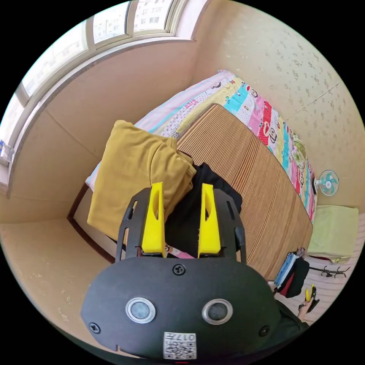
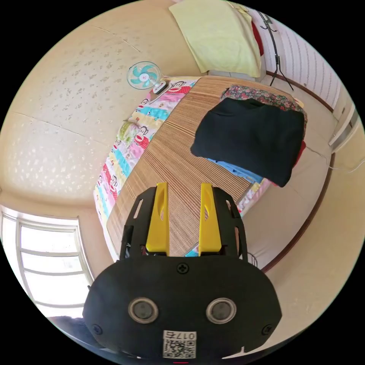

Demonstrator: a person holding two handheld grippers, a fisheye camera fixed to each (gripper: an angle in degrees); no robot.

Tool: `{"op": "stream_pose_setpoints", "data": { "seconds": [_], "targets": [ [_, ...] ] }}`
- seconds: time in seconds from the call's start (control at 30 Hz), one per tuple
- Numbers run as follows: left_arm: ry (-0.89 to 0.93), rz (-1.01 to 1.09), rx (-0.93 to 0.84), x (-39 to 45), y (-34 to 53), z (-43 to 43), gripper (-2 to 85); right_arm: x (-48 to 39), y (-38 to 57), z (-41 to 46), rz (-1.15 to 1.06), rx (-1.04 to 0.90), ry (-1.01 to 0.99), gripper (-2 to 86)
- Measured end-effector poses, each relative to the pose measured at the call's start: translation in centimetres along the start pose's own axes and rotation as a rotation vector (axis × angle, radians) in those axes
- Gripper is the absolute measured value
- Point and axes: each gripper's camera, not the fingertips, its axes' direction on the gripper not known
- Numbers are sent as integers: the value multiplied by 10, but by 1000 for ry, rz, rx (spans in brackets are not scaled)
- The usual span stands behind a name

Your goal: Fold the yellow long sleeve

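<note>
Left gripper (image 1: 181, 186) gapes over folded yellow long sleeve (image 1: 133, 171).

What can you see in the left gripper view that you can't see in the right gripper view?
The left gripper view has the folded yellow top on the bed's edge, a black garment beside it, and the other tool far off. The right gripper view has a black top lying on a pile of clothes. Both have the striped mat, the cartoon sheet, the small fan and an open tool.
</note>
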Motion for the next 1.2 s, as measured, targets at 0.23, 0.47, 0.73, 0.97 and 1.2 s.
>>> {"op": "stream_pose_setpoints", "data": {
  "seconds": [0.23,0.47,0.73,0.97,1.2],
  "targets": [
    [68,-155,-97,-67,-45,88,123,-39,106,43,-22,-59,-34,118],
    [425,-226,-33,-141,23,113,5,6,186,42,-56,-82,74,111],
    [1224,357,379,-170,123,-18,-8,71,240,51,-233,-86,-259,103],
    [1637,1132,483,-95,171,-153,-8,49,274,63,-540,-165,-535,96],
    [2253,1425,230,40,224,-165,-8,38,343,44,-870,-277,-776,106]
  ]
}}
